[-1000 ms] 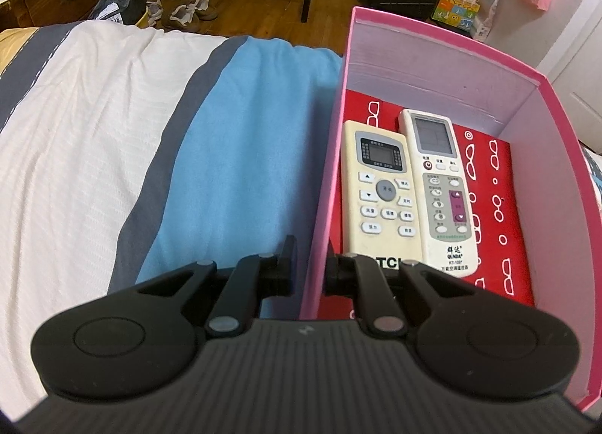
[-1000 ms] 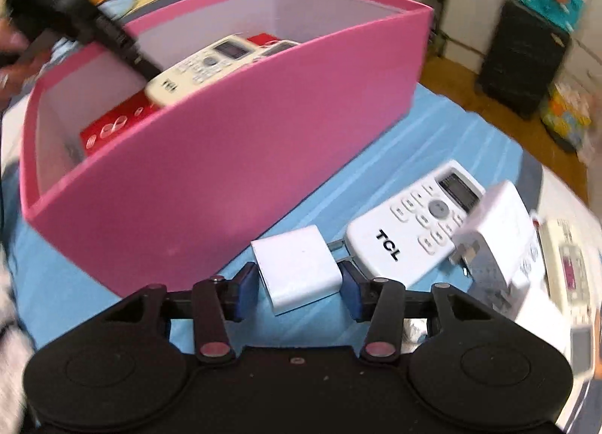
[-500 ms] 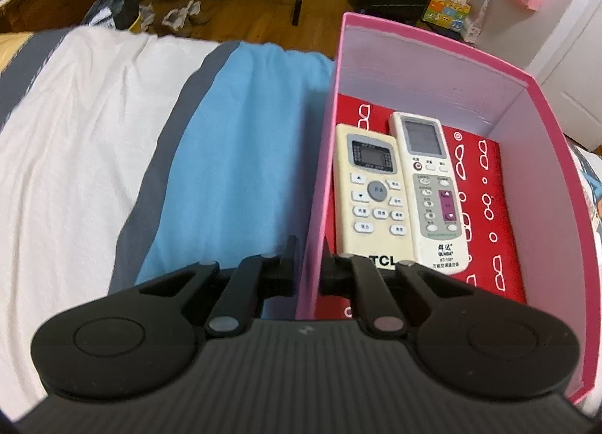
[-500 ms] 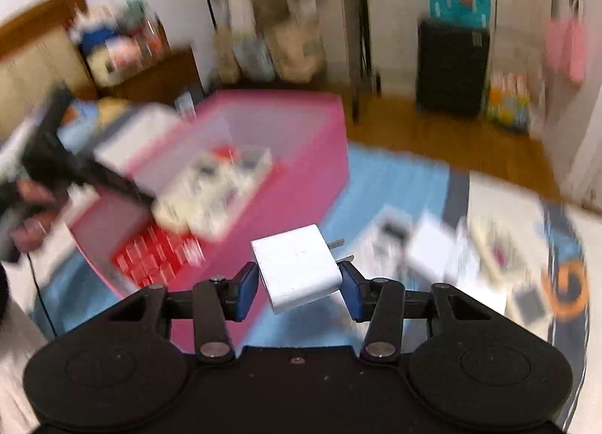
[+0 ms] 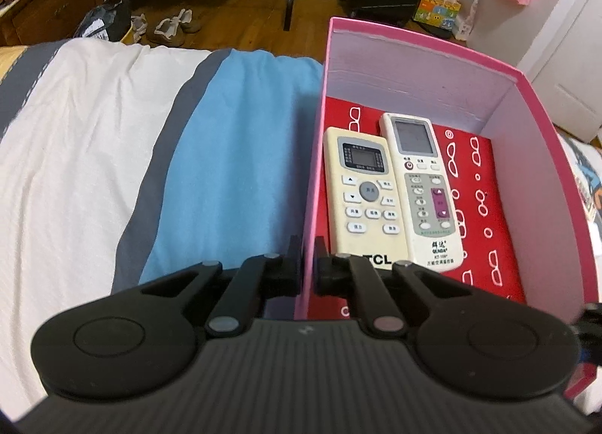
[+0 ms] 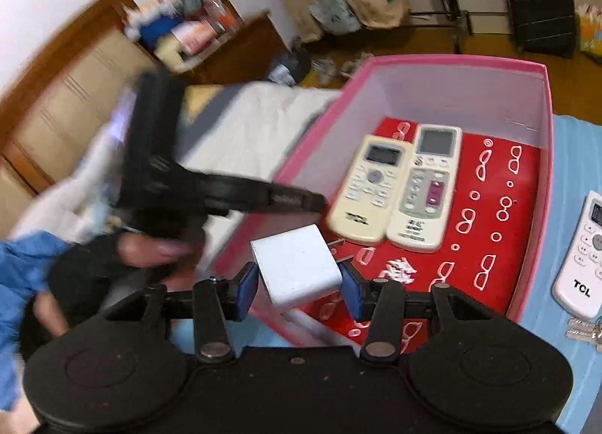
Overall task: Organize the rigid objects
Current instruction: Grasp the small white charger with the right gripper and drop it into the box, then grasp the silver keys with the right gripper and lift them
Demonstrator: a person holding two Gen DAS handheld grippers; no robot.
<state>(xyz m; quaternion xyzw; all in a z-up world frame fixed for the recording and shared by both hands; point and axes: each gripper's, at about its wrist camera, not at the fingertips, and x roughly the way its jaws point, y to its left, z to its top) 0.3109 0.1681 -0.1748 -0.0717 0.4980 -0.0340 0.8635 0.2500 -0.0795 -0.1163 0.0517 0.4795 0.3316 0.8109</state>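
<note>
Now the right claw [image 6: 300, 281], holding the white plug [image 6: 297, 268], has swung up from the bed to hang over the pink box [image 6: 455, 61]'s near edge. The left claw [image 5: 308, 266] pinches the box's side wall. Dropping it beside the two remotes [image 6: 395, 185] looks next.

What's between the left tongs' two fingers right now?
The pink box side wall: the left tongs are shut on its rim, one finger outside, one inside by the cream remote. Left wrist view shows it.
</note>
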